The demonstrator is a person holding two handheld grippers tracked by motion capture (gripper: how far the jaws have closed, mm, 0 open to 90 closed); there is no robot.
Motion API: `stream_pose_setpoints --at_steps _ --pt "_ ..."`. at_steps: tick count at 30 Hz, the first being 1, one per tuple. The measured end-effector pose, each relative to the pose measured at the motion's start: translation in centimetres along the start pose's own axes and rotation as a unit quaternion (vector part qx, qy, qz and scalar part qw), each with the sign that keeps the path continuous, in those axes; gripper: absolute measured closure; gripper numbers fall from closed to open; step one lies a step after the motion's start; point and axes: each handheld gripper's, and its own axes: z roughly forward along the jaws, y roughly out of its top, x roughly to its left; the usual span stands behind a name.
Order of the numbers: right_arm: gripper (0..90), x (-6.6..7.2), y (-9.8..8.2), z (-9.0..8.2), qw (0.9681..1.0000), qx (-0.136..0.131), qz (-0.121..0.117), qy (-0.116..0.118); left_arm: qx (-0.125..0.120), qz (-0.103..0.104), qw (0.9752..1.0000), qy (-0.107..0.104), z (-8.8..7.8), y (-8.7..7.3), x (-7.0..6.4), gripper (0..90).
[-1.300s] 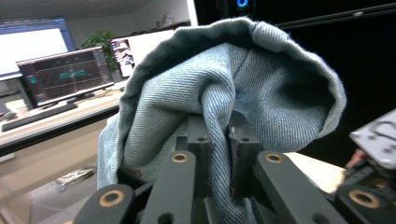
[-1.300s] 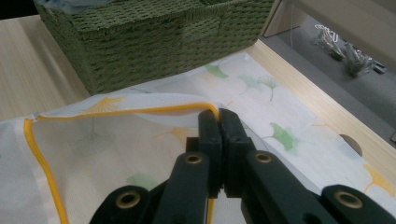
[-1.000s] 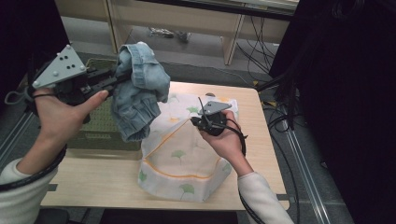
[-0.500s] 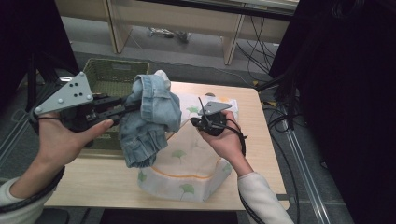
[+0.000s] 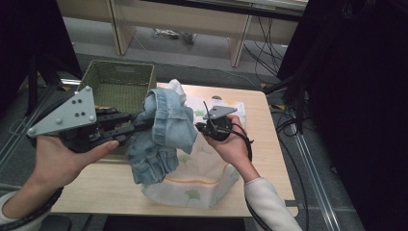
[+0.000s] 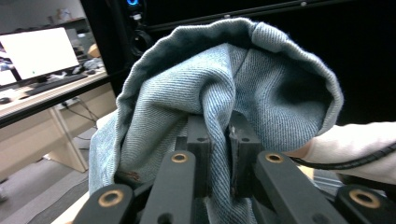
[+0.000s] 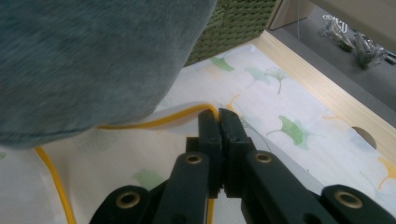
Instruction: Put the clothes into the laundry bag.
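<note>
Over the table, left gripper [image 5: 144,126] clamping denim garment [image 5: 163,132] has swung from basket [image 5: 118,82] toward bag [image 5: 202,178], whose rim right gripper [image 7: 219,116] pinches open

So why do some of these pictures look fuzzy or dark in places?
High view: the table is evenly lit, while the room on the right falls into black. Left gripper view: the jeans are near enough to show their weave, with a monitor glaring white behind. Right gripper view: the jeans hang very close and blur, but the leaf-print cloth stays sharp.
</note>
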Motion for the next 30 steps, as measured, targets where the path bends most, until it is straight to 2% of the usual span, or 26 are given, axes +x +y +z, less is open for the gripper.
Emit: stream_pose_setpoints --at_steps 1,4,12,17,22,25,30 --pt "90.0 -0.1 0.0 0.0 1.0 -0.002 -0.006 0.0 0.0 0.003 1.0 -0.002 0.1 0.0 -0.2 81.2" --pt "90.0 -0.1 0.0 0.0 1.0 -0.001 -0.005 0.001 0.001 0.003 0.9999 -0.016 0.3 0.1 -0.7 81.2" --pt "90.0 -0.2 0.0 0.1 1.0 -0.002 -0.003 0.001 -0.001 0.007 0.9994 -0.035 0.4 0.5 -1.3 81.2" --pt "90.0 -0.2 0.0 0.0 1.0 -0.003 -0.002 -0.001 0.01 0.002 0.9985 -0.053 1.2 0.3 -1.4 81.2" --pt "90.0 -0.2 0.0 -0.1 1.0 -0.003 0.002 -0.001 0.022 0.006 0.9979 -0.061 2.0 0.0 -1.4 81.2" --pt "90.0 -0.2 0.0 -0.1 1.0 -0.004 0.006 -0.003 0.03 0.007 0.9971 -0.07 2.5 -0.2 -1.5 81.2" --pt "90.0 -0.3 0.0 -0.1 1.0 -0.006 0.0 -0.003 0.041 0.011 0.9942 -0.099 3.3 -0.4 -2.2 81.2"
